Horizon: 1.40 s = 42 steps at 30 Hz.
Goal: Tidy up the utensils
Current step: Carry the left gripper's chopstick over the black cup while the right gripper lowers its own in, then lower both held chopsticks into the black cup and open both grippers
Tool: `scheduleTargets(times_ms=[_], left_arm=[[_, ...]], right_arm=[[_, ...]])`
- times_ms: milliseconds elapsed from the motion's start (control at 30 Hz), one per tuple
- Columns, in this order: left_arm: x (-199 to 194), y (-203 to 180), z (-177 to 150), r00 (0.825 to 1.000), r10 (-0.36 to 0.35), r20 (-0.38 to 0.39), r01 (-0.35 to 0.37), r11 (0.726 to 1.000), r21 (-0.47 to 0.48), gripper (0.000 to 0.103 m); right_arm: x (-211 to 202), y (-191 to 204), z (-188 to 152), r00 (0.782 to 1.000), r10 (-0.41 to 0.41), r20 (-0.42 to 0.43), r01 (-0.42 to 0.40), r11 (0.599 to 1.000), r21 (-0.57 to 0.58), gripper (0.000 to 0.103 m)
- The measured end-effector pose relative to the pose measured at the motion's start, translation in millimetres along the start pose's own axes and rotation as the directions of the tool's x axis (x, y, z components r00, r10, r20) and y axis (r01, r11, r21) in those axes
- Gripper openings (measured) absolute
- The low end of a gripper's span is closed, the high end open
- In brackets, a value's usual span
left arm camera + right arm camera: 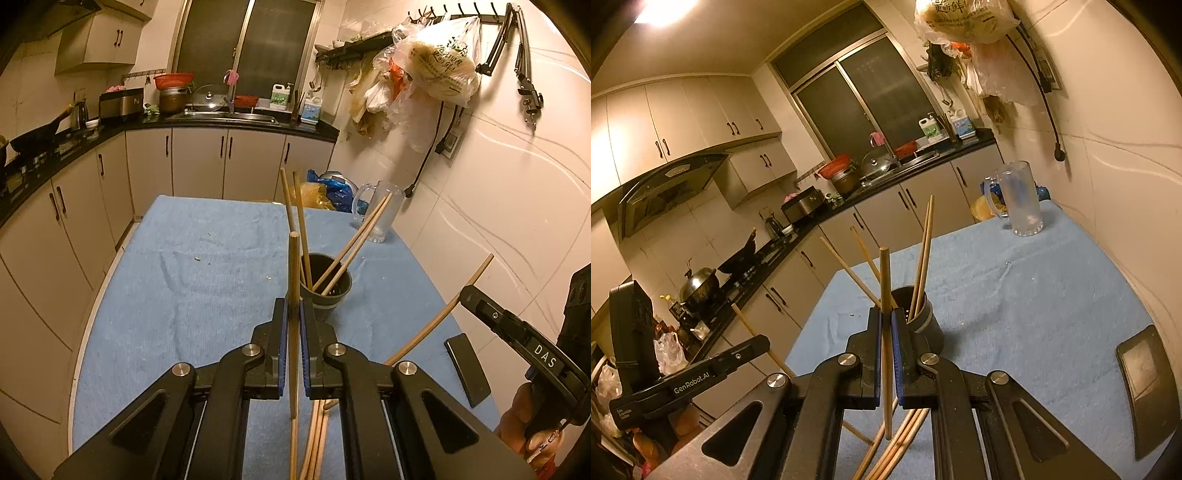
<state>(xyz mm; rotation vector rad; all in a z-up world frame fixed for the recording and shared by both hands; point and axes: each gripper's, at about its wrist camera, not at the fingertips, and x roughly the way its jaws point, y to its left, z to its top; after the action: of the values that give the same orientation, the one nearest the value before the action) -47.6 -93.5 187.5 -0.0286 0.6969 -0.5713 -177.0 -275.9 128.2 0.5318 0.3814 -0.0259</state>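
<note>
Kitchen setting, warm light: pale cabinets and a dark counter run behind a table covered with a blue cloth (207, 280). Landmark is the dark round holder (327, 291) standing upright on the cloth near its middle. Four chopsticks (351, 247) already stand in the holder, two leaning one way and two the other, tips above the rim. Left gripper (294, 314), just in front of the holder: jaws closed on one chopstick (293, 266), held roughly upright between the blue pads, upper end level with the holder's mouth, lower end hanging below the jaws and apart from the cloth. Right gripper (885, 321), also just in front of the holder in its own view: jaws likewise clamped on a second upright chopstick (885, 280), lower end free below the pads. In the left view the right gripper comes in from the holder's right side, its chopstick slanting up past the fingers. Loose chopsticks (901, 439) lie in a bundle on the cloth on the near side of the holder, beneath both grippers. Beyond the holder, toward the wall corner, stands a clear glass mug (1019, 203). Right of the holder, near the cloth's edge, lies a flat dark rectangular object (1145, 380); cannot tell what it is.
</note>
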Motion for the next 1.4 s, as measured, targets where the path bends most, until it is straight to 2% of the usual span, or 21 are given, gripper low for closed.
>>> scheduleTargets(times_ms=[400, 767, 967, 1200, 1400], left_arm=[[-18, -10, 27, 0.999, -0.01, 0.049, 0.008, 0.999, 0.035, 0.006], [-25, -21, 74, 0.995, -0.008, 0.1, 0.003, 0.999, 0.054, 0.006], [-24, -28, 108, 0.988, -0.008, 0.152, 0.0, 0.999, 0.051, 0.006], [-3, -27, 135, 0.984, -0.021, 0.175, 0.019, 1.0, 0.012, 0.006], [34, -19, 139, 0.99, -0.02, 0.142, 0.025, 0.999, -0.035, 0.006]], right_arm=[[-14, 7, 27, 0.998, 0.013, 0.059, -0.012, 1.0, -0.014, 0.006], [-18, 10, 64, 0.992, 0.013, 0.122, -0.012, 1.0, -0.012, 0.006], [-15, 12, 91, 0.985, 0.001, 0.172, 0.001, 1.0, -0.013, 0.006], [3, 8, 114, 0.982, -0.017, 0.187, 0.016, 1.0, 0.009, 0.006], [32, -2, 119, 0.985, -0.044, 0.167, 0.041, 0.999, 0.025, 0.006]])
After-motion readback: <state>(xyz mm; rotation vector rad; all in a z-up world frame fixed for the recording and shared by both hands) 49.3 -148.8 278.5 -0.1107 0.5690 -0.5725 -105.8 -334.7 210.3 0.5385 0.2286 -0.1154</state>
